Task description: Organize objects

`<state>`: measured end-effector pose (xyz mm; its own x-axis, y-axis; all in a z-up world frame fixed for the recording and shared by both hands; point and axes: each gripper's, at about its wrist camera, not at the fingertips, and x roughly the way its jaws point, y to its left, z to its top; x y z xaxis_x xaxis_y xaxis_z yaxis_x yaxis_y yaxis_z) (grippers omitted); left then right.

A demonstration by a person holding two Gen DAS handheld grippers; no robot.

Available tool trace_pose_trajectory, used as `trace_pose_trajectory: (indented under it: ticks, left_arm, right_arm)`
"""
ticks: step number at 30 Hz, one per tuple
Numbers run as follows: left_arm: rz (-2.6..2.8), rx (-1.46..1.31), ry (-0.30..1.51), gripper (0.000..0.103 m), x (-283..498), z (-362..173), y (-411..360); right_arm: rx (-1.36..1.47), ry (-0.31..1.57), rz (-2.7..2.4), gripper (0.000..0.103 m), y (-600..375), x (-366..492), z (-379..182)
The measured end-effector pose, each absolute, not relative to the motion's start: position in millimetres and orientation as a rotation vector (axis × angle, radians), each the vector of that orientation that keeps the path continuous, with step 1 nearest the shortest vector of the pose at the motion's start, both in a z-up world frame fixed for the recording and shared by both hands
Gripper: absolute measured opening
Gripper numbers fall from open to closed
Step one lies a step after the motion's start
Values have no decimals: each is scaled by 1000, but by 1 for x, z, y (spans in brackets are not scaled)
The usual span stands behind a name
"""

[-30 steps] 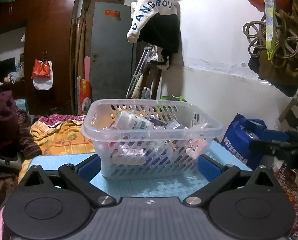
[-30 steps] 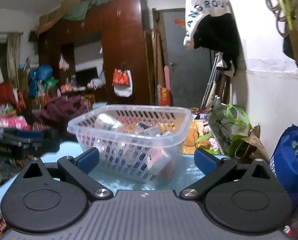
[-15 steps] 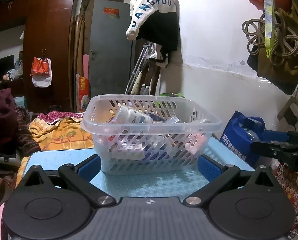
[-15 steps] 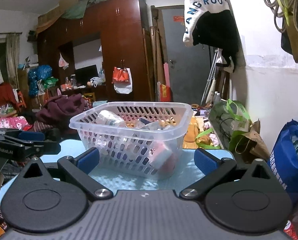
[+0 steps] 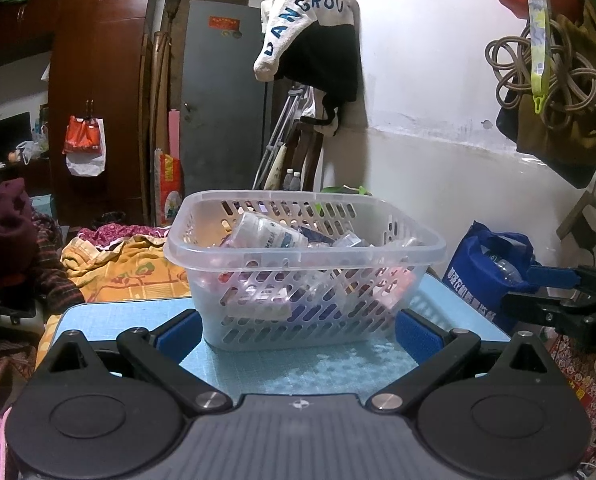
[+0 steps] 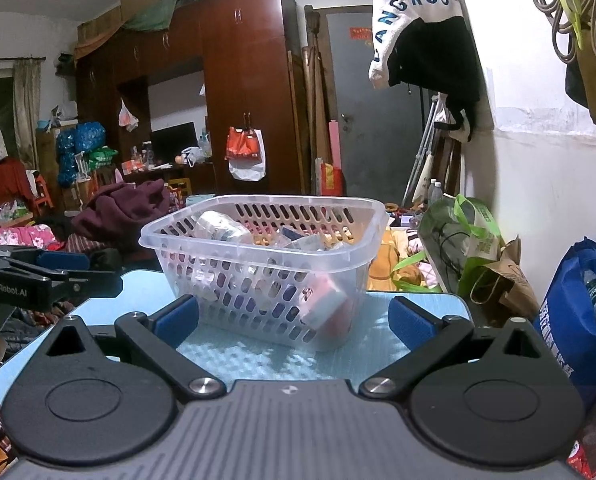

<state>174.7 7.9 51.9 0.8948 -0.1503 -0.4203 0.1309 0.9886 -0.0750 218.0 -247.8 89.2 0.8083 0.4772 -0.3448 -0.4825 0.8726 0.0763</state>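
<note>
A clear slotted plastic basket (image 5: pixel 304 254) (image 6: pixel 266 256) stands on a light blue table (image 5: pixel 310 372) (image 6: pixel 258 360). It holds several small items, among them a white bottle (image 5: pixel 264 232) (image 6: pixel 222 228) lying on top and a pink-red box (image 6: pixel 324 306) against its near wall. My left gripper (image 5: pixel 296 330) is open just in front of the basket, nothing between its blue pads. My right gripper (image 6: pixel 294 316) is open too, facing the basket's corner. Each gripper appears at the edge of the other's view, the right gripper (image 5: pixel 558 300) at the right and the left gripper (image 6: pixel 46 276) at the left.
A blue bag (image 5: pixel 486 276) (image 6: pixel 578 312) sits beside the table by the white wall. Green and brown bags (image 6: pixel 470 248) lie behind. Piled clothes and blankets (image 5: pixel 110 264) fill the floor to the left. A wardrobe (image 6: pixel 242 92) and grey door (image 5: pixel 222 96) stand at the back.
Both grippers have drawn back and risen slightly, so the basket sits a little lower and smaller in both views. Their jaws stay open. The basket has not moved.
</note>
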Motion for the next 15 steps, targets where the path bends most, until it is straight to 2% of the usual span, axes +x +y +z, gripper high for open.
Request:
trace_pose_trajectory:
  ticks: [15]
  left_arm:
    - [-141,-29,432,103,175,56,2]
  right_arm:
    - [-14,370,514,103,-247,217,88]
